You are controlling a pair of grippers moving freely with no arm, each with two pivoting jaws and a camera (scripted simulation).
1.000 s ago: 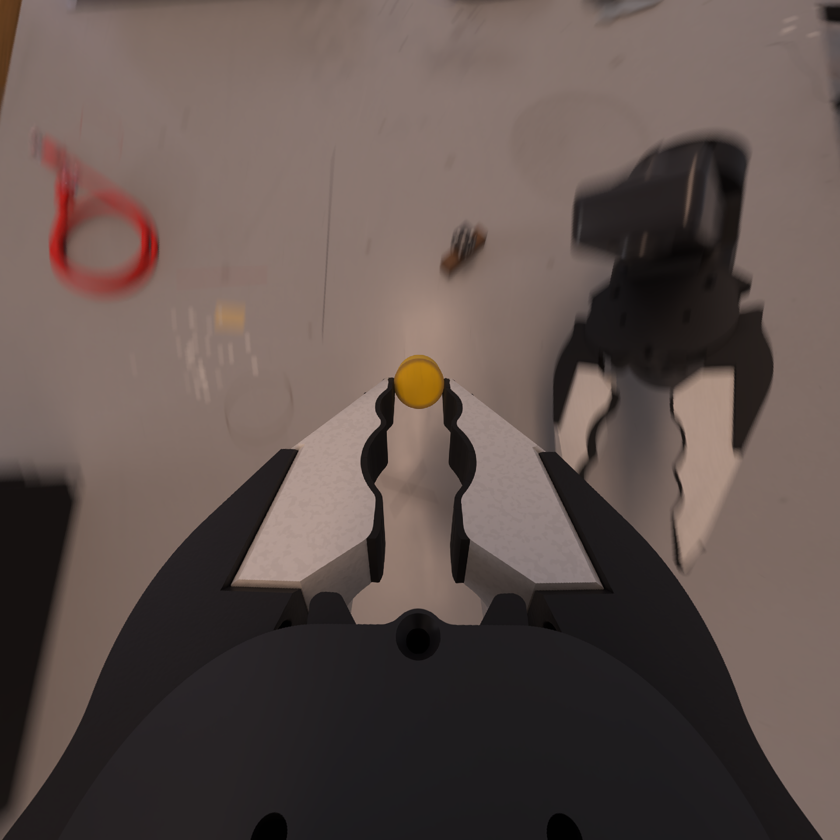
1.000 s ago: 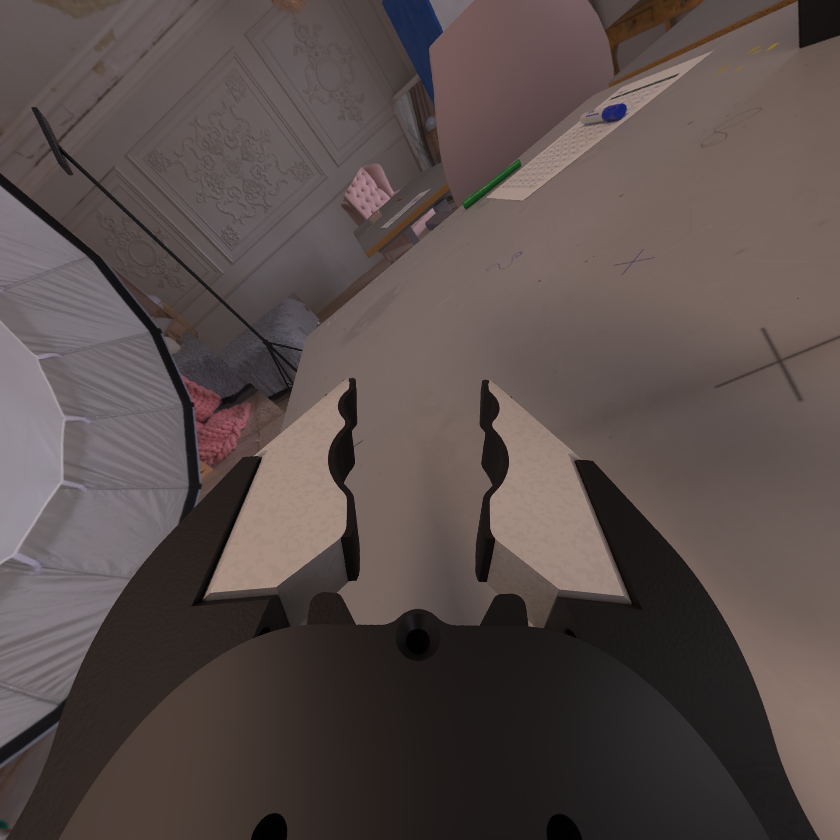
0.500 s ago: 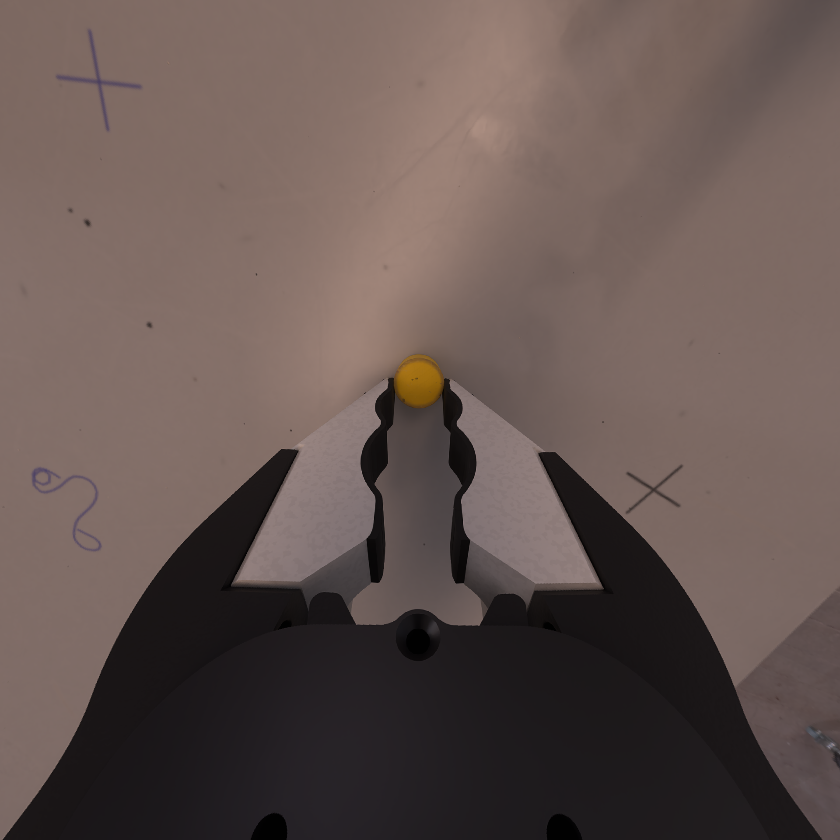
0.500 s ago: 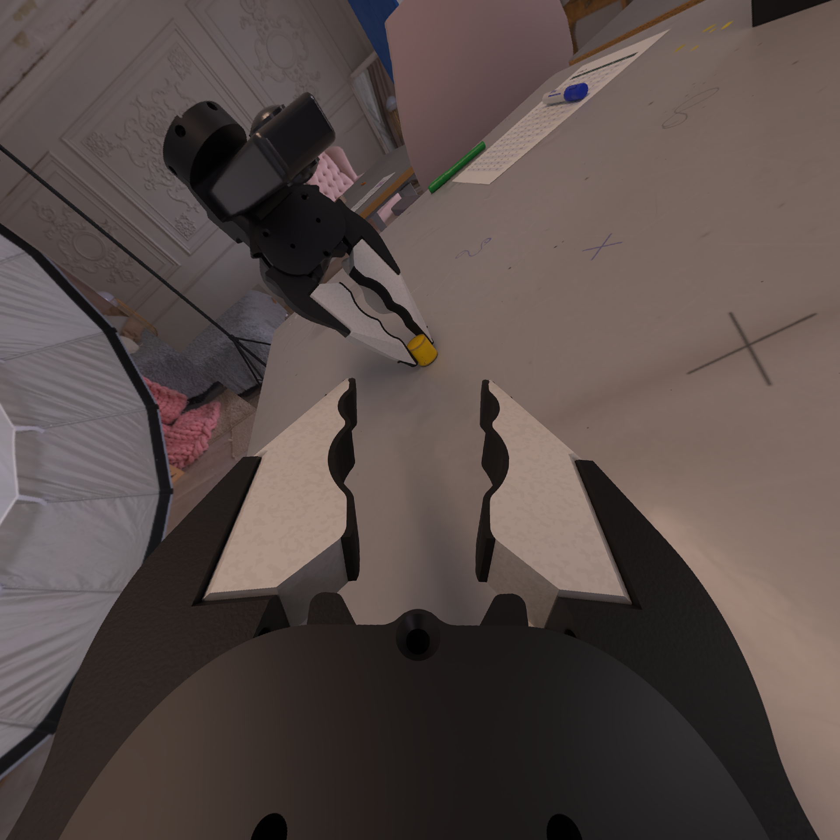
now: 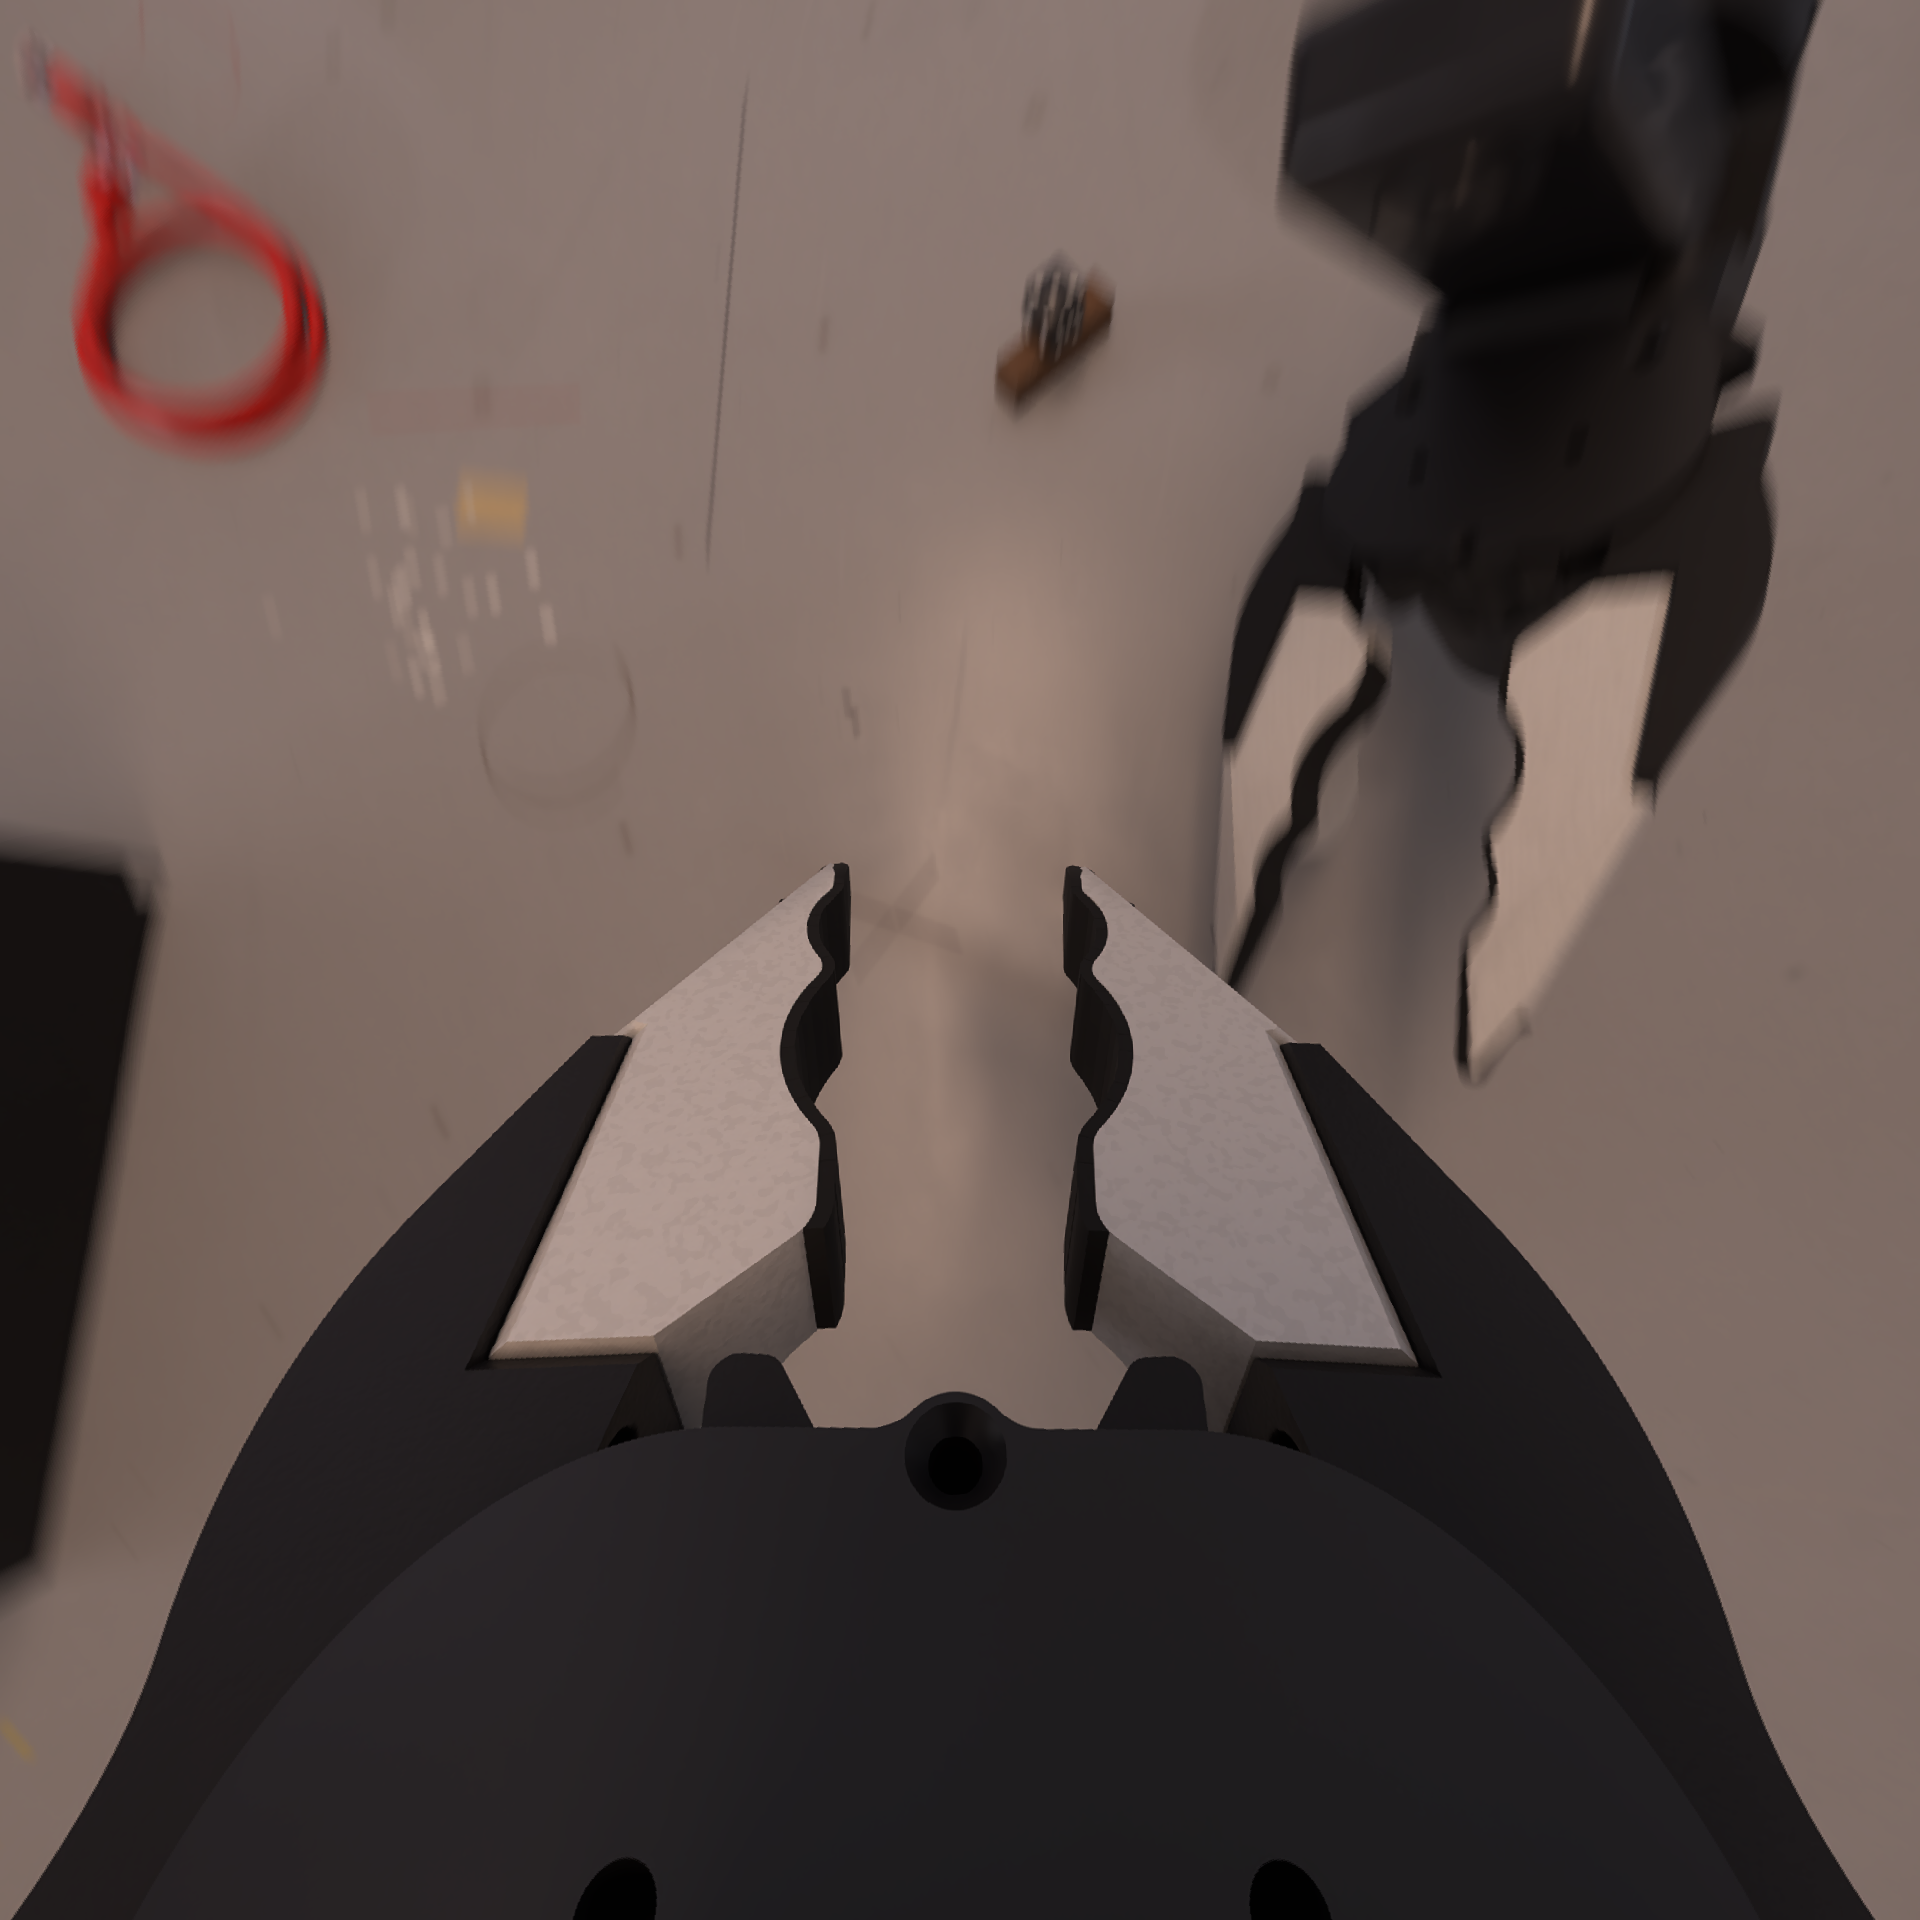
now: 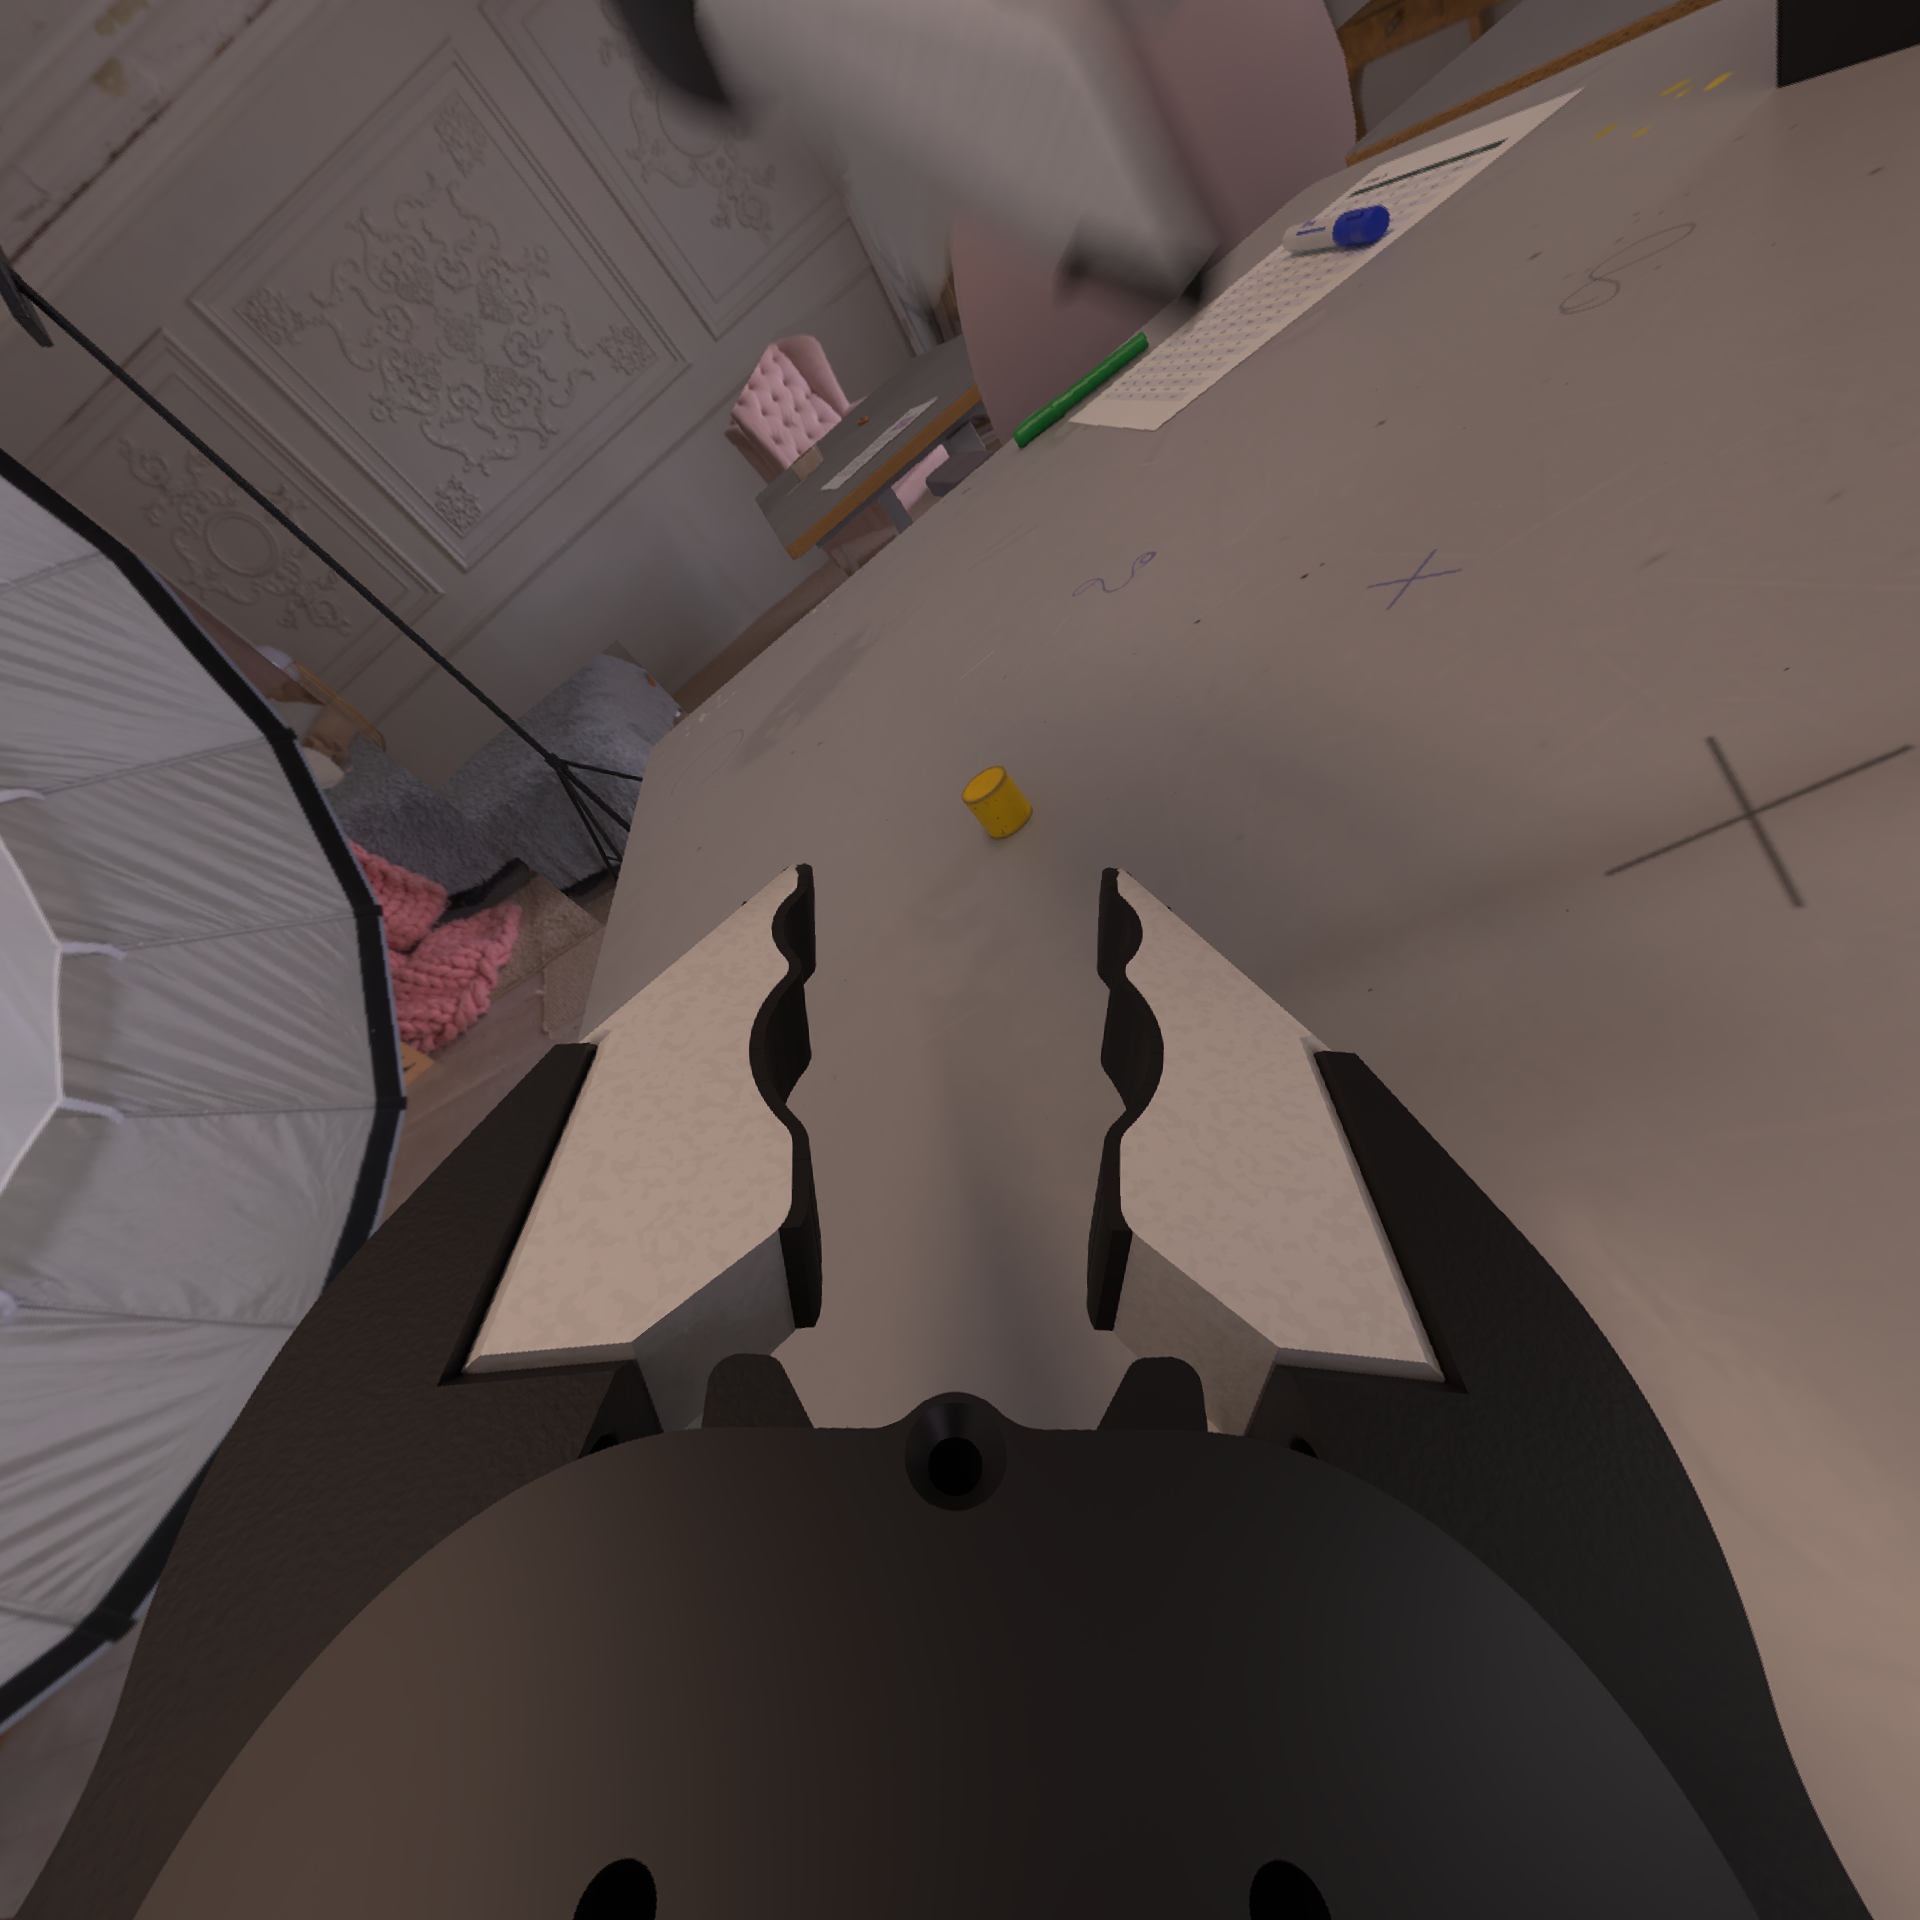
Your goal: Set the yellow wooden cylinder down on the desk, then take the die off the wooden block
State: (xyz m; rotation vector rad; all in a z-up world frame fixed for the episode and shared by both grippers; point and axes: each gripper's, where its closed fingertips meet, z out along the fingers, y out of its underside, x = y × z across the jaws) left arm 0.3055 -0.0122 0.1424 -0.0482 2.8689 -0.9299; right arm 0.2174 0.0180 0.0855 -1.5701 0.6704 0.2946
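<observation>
The yellow wooden cylinder [image 6: 995, 802] stands upright on the grey desk [image 6: 1455, 644], just beyond my right gripper [image 6: 954, 883], which is open and empty. My left gripper [image 5: 956, 881] is open and empty, high above the desk in a blurred view. Far ahead of it a small die [image 5: 1051, 296] sits on a brown wooden block [image 5: 1055, 348]. The right gripper [image 5: 1371, 904] also shows in the left wrist view, open, at the upper right. A blurred part of the left gripper [image 6: 935, 114] crosses the top of the right wrist view.
A red coiled cable [image 5: 192, 312] lies at the far left. A black object [image 5: 52, 1195] sits at the left edge. A paper sheet [image 6: 1299, 281], a green pen [image 6: 1081, 390] and a blue-capped marker [image 6: 1340, 229] lie far back. The desk edge runs close left of the cylinder.
My left gripper has opened and let go of the yellow cylinder, which now stands on the desk. The left gripper has pulled up and away. The right gripper has stayed open and nearly still.
</observation>
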